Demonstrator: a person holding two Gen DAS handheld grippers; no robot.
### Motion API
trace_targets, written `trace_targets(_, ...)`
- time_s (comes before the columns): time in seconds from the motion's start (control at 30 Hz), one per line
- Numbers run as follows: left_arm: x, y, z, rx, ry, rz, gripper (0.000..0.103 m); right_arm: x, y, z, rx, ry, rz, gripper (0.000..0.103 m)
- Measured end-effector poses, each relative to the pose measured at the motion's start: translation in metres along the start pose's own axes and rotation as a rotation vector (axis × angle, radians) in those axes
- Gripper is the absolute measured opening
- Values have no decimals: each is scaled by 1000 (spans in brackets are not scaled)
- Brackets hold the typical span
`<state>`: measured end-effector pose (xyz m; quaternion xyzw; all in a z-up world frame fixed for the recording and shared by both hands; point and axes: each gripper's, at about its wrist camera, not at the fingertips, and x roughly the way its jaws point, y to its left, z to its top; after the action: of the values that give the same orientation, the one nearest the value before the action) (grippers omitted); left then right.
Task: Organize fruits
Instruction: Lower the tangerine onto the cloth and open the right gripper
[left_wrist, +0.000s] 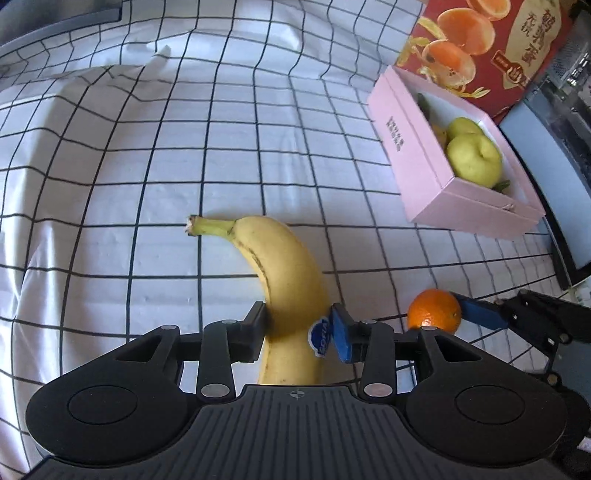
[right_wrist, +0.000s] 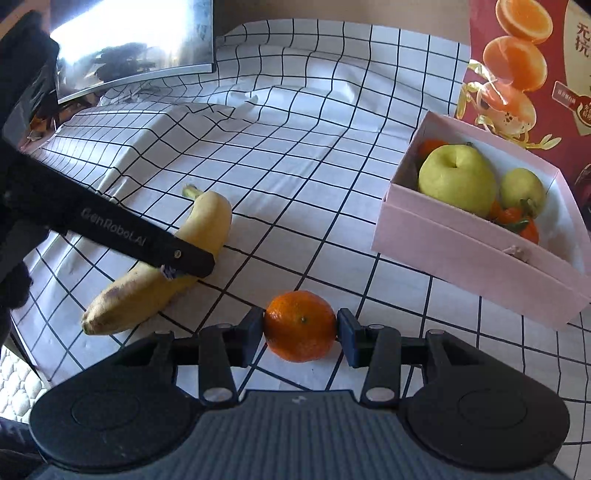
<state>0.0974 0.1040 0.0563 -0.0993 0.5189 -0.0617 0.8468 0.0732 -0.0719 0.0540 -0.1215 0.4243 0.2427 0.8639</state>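
A yellow banana (left_wrist: 284, 280) lies on the checked cloth, and my left gripper (left_wrist: 299, 328) is shut on its middle, by the blue sticker. The banana also shows in the right wrist view (right_wrist: 207, 225), with the left gripper's finger (right_wrist: 147, 240) across it. My right gripper (right_wrist: 300, 332) is shut on a small orange mandarin (right_wrist: 300, 325), which also shows in the left wrist view (left_wrist: 435, 311). A pink box (right_wrist: 461, 254) at the right holds two green pears (right_wrist: 458, 177) and several mandarins; it also shows in the left wrist view (left_wrist: 417, 162).
A red carton printed with oranges (right_wrist: 524, 66) stands behind the pink box. A shiny metal panel (right_wrist: 129, 37) is at the back left. A raised fold in the cloth (right_wrist: 147, 122) lies beyond the banana. A dark device (left_wrist: 554, 155) sits right of the box.
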Motion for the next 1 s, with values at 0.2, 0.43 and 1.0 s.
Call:
trace_targets(0.2, -1, -2, -6, 24, -42, -20, 52, 3, 6, -15, 8, -10, -4, 49)
trace_targets(0.43, -1, -9, -12, 43, -74, 11, 54, 5, 12, -23, 4, -45, 24, 75)
trace_targets(1.0, -6, -1, -18, 54, -48, -3, 43, 8, 8, -20, 20, -76, 13, 73)
